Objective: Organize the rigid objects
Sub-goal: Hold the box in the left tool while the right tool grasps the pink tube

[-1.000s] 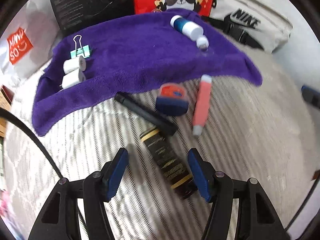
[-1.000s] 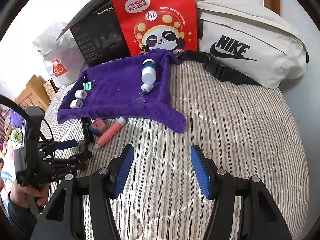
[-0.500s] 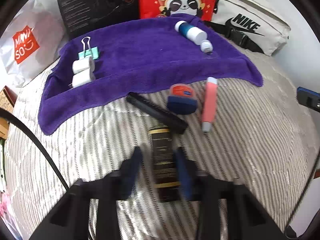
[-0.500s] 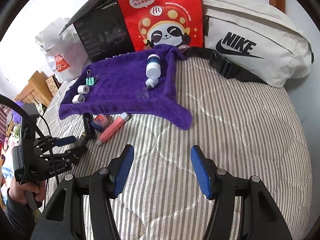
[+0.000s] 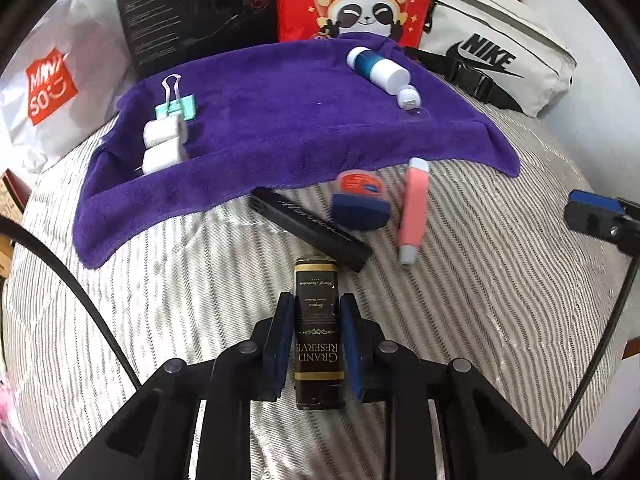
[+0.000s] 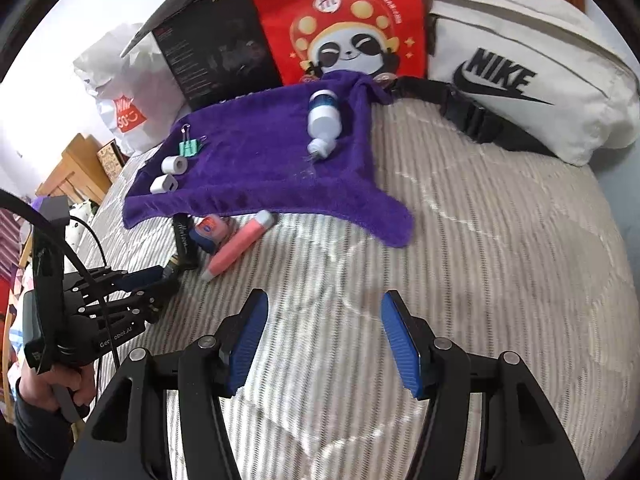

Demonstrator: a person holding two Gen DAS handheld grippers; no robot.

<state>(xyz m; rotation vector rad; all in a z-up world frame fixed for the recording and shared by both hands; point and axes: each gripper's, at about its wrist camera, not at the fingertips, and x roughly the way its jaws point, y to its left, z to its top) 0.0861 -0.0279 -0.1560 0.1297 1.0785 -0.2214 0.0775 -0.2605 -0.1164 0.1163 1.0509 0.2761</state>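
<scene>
Since earlier frame, left gripper [image 5: 317, 332] jaws closed from wide apart; blue pads [image 5: 283, 340] now clamp sides of dark rectangular box with gold bands, "GRAND RESERVE" lettering [image 5: 318, 336], lying on striped quilted bedcover [image 5: 500, 300]. Right gripper [image 6: 324, 340] open, nothing between jaws, above bare bedcover. Beyond box: long black case [image 5: 308, 228], blue-orange round container [image 5: 360, 200], pink tube [image 5: 414, 208]. Purple towel [image 5: 272, 120] bears mint binder clip [image 5: 176, 104], two white rolls [image 5: 164, 144], white-blue bottle [image 5: 378, 70].
</scene>
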